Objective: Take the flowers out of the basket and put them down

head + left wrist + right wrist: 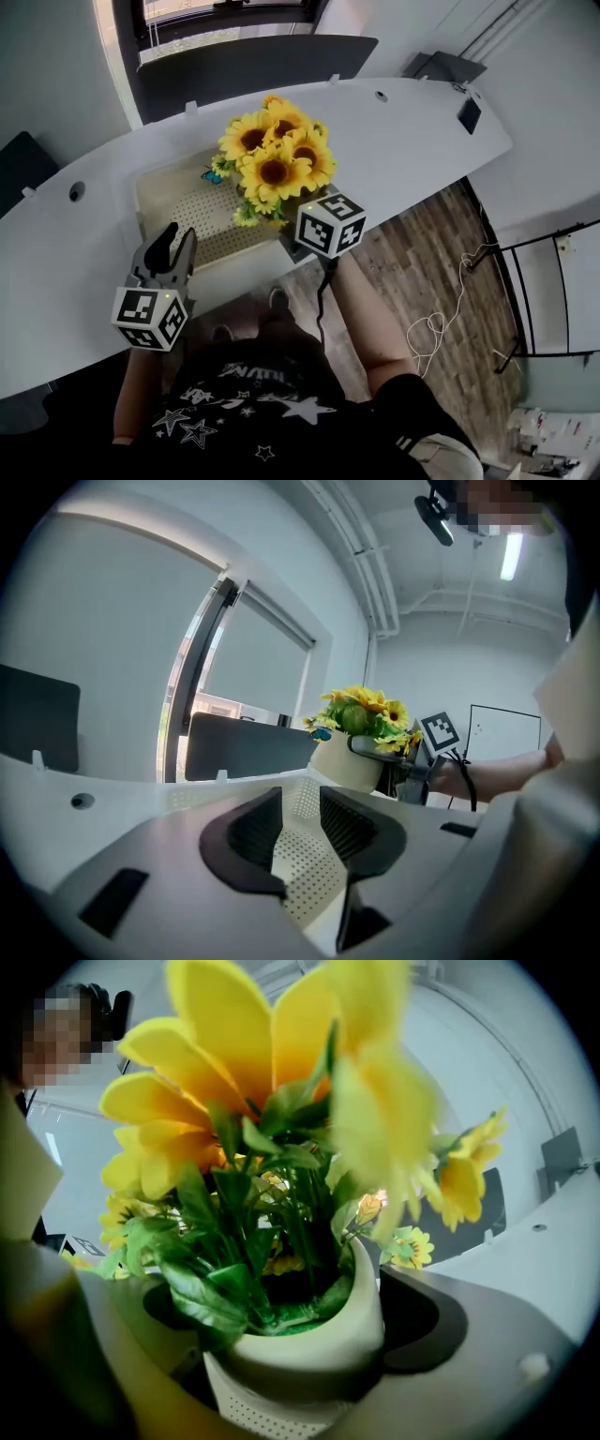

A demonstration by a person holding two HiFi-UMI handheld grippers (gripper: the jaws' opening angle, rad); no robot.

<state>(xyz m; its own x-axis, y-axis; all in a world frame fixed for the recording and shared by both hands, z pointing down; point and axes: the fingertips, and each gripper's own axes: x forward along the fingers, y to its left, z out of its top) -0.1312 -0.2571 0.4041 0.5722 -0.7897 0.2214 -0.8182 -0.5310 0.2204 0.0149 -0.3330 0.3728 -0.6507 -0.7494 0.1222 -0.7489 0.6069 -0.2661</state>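
Sunflowers (274,155), yellow, in a cream round pot (345,761), pinched upright by the right tool (305,1344), hang over the beige perforated basket (202,220); bare white bench (403,141) lies rightward; left tool (305,832) spread.

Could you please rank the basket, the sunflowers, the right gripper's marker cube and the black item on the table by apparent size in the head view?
basket
sunflowers
marker cube
black item
The cube is nearer the camera, so its rank is unsure.
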